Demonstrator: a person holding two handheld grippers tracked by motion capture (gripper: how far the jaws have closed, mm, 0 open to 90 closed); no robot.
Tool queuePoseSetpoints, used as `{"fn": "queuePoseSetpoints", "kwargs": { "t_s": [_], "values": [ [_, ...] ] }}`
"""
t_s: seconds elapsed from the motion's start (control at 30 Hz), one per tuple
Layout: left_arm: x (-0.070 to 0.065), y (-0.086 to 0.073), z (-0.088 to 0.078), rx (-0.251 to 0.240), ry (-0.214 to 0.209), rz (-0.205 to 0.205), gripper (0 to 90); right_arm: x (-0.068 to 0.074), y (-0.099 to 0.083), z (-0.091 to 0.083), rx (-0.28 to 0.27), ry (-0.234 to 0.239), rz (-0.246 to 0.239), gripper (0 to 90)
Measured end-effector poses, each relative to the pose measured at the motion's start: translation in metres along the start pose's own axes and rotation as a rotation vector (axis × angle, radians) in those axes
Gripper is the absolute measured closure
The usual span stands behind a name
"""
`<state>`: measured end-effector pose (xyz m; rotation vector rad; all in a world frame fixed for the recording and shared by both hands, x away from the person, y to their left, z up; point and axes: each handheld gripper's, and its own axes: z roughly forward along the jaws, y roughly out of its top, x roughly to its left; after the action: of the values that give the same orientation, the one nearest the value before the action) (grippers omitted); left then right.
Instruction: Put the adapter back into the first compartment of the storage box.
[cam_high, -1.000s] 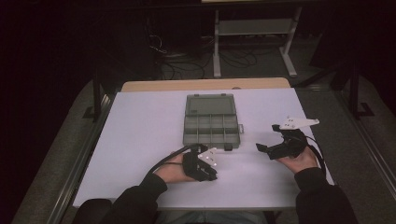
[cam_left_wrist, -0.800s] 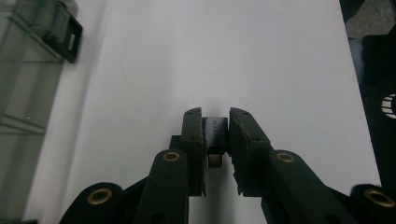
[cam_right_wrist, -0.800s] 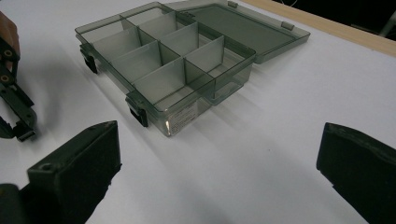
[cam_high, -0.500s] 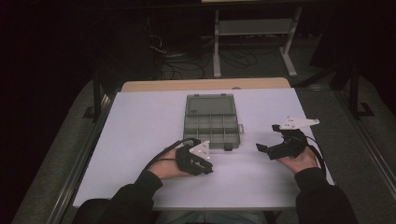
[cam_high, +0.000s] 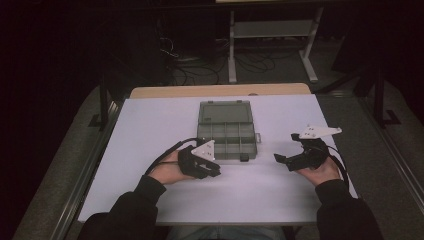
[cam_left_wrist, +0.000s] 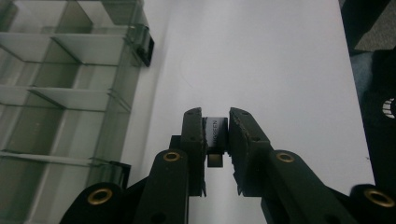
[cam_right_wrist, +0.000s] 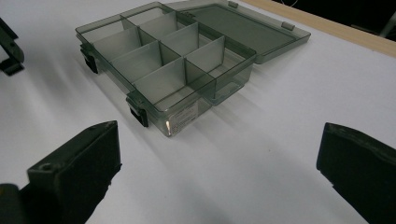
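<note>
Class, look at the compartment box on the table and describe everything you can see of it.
The compartment box looks like smoky grey see-through plastic. Its lid lies folded back flat on the white table behind it. Thin dividers split the tray into several compartments, and those in sight look empty. Two dark latches sit on the front wall, and a small label shows at a front corner. It rests flat near the table's middle; nothing but the table touches it.

Organizer box (cam_right_wrist: 168, 60) clear smoky plastic (glossy); table sheet (cam_high: 260, 195) matt.
</note>
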<state>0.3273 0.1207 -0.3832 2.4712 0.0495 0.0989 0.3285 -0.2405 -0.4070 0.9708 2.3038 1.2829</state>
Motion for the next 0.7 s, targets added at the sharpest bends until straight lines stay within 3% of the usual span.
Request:
{"fn": "queuePoseSetpoints", "kwargs": {
  "t_s": [0.53, 0.7],
  "values": [
    [0.019, 0.003, -0.020, -0.032, 0.044, -0.040, 76.3, 0.000, 0.000, 0.000, -0.001, 0.000, 0.000, 0.0],
    [0.025, 0.004, -0.030, -0.069, 0.045, -0.063, 76.3, 0.002, 0.001, 0.001, 0.003, 0.003, -0.004, 0.0]
  ]
}}
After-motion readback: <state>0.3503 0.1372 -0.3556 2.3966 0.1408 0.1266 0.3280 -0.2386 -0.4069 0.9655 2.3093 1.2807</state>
